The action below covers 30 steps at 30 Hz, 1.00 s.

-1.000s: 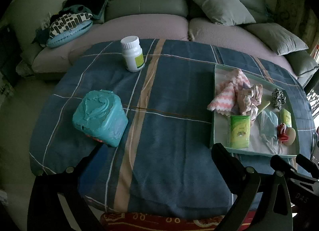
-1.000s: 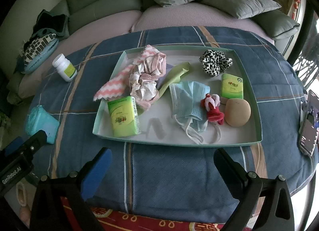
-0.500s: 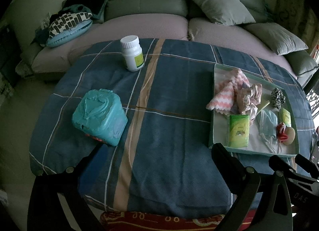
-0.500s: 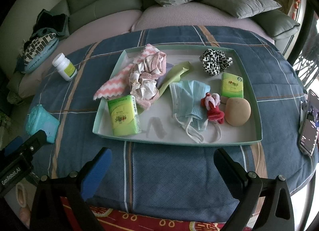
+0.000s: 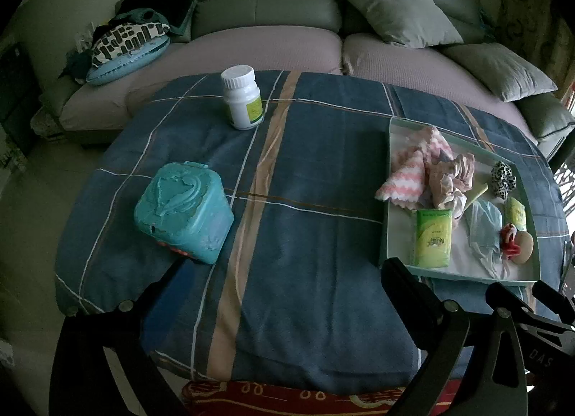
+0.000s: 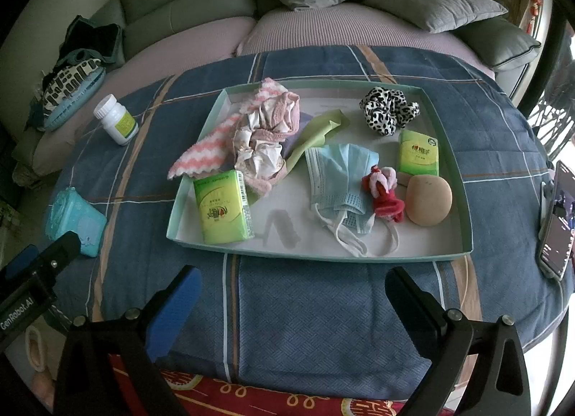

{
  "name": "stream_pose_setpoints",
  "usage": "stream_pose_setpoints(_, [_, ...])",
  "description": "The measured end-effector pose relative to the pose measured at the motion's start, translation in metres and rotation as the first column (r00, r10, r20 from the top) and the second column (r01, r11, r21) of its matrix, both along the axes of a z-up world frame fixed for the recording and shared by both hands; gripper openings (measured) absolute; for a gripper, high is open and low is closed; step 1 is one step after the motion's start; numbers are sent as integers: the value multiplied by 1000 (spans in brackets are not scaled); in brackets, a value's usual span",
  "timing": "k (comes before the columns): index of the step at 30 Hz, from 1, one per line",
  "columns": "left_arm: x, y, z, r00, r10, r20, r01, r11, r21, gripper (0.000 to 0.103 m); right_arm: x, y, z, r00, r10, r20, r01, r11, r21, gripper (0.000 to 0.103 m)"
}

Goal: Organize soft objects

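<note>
Behind the blanket-draped surface point(image 6: 323, 308) a sofa point(image 6: 201, 17) is seen, both claws point(image 5: 284, 272) point(image 6: 291, 279) are held released, and soft things are seemingly already gathered in the tray point(image 6: 323, 258).

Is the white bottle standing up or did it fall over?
Standing up. The white bottle sits on its base on the blue blanket, with its cap on top.

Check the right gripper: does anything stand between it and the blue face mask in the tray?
Only the tray's low near rim crosses the path. The right gripper is open and hovers over bare tablecloth; the blue face mask lies uncovered, with a red toy touching its right edge.
</note>
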State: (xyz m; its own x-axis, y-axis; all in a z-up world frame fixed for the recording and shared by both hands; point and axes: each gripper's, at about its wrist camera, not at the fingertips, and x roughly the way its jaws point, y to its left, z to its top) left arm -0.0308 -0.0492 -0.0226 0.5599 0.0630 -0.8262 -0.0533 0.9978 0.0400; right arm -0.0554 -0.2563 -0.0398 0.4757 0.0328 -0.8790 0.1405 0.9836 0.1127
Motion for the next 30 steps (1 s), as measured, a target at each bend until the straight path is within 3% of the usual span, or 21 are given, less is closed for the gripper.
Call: stream_pose_setpoints(30, [-1, -2, -1, 1000, 15, -5, -15, 1000, 27, 103, -1, -1, -1, 1000, 0, -5, 0, 1000, 4, 103])
